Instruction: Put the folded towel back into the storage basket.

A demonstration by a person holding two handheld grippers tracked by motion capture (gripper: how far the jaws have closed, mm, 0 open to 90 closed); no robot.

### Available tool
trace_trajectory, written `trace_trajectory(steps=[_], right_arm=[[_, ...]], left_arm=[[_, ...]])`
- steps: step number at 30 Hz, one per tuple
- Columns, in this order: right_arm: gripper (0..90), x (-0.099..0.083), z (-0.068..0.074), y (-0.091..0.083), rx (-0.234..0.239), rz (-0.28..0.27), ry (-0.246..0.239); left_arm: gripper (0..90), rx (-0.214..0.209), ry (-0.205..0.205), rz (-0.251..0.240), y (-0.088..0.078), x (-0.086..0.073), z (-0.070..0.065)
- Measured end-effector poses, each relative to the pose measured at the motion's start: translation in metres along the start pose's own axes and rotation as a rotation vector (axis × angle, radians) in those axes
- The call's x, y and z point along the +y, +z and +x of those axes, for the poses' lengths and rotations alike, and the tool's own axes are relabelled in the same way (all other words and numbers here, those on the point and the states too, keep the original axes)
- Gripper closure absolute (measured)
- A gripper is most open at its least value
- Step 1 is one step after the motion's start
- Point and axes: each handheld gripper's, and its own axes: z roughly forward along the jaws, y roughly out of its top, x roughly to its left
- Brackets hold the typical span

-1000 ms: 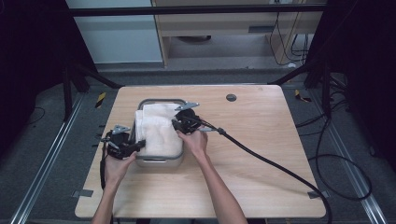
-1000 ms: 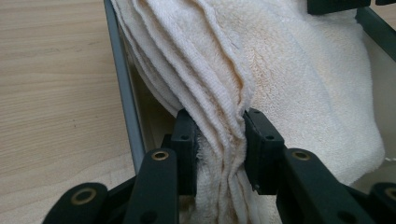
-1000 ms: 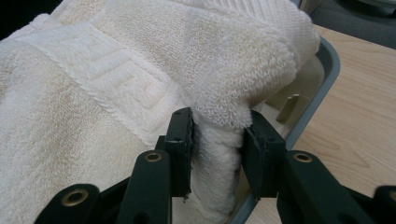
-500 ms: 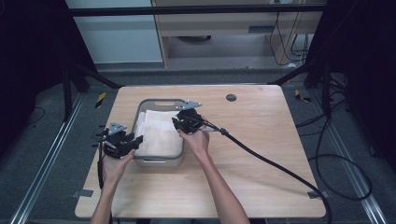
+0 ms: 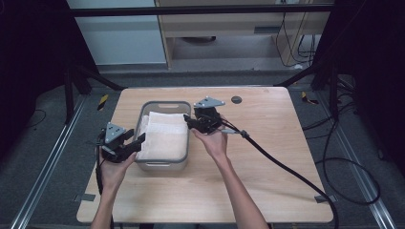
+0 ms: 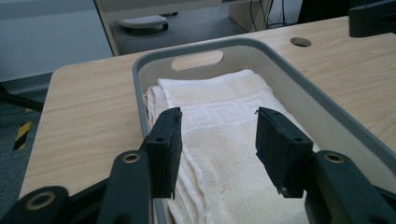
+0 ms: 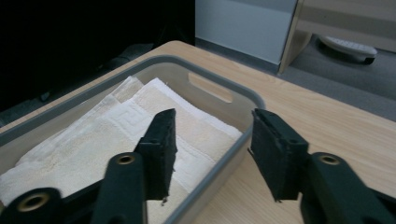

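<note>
Folded cream terry towel (image 5: 165,135) lies flat inside the grey plastic tub (image 5: 162,165) on the light wooden table (image 5: 267,181). Your left gripper (image 5: 136,143) hangs at the tub's left rim; its jaws have just been opening, they stand apart, nothing between them. Your right gripper (image 5: 189,121) sits at the right rim, jaws likewise just opened and empty. Risk: a low jaw could catch the rim or a towel fold and drag the stack askew, so lift clear.
</note>
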Motion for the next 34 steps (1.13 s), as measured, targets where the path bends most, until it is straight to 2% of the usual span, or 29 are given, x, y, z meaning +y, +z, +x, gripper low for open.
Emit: trace_trajectory(steps=[7,9,10,11,15,16,18,23,28,34], right_arm=[[29.7,-0.005,-0.019,-0.042,-0.016,-0.055,-0.012],[26.2,-0.008,-0.025,-0.055,-0.014,-0.060,-0.004],[26.2,-0.008,-0.025,-0.055,-0.014,-0.060,-0.004],[23.2,-0.011,-0.031,-0.067,-0.023,-0.062,-0.002],[17.5,-0.021,-0.045,-0.088,-0.027,-0.062,0.008],[17.5,-0.021,-0.045,-0.088,-0.027,-0.062,0.008],[15.7,-0.031,-0.054,-0.102,-0.039,-0.060,0.015],[13.7,-0.052,-0.069,-0.124,-0.052,-0.063,0.051],[11.4,-0.074,-0.082,-0.143,-0.066,-0.053,0.074],[11.2,-0.107,-0.097,-0.165,-0.088,-0.014,0.073]], left_arm=[[44.8,-0.030,0.008,-0.006,-0.002,0.002,-0.008],[43.2,-0.035,0.009,-0.012,-0.002,0.003,-0.010],[42.4,-0.035,0.009,-0.012,-0.002,0.003,-0.010],[41.6,-0.041,0.005,-0.016,-0.003,0.003,-0.010],[38.7,-0.054,0.015,-0.021,-0.003,0.003,-0.015],[38.2,-0.054,0.015,-0.021,-0.003,0.003,-0.015],[35.6,-0.074,0.002,-0.030,-0.004,0.002,-0.014],[29.5,-0.082,-0.021,-0.034,-0.010,-0.006,-0.011],[26.3,-0.076,-0.020,-0.031,-0.015,-0.014,-0.010],[25.5,-0.079,-0.006,-0.020,-0.029,-0.034,-0.007]])
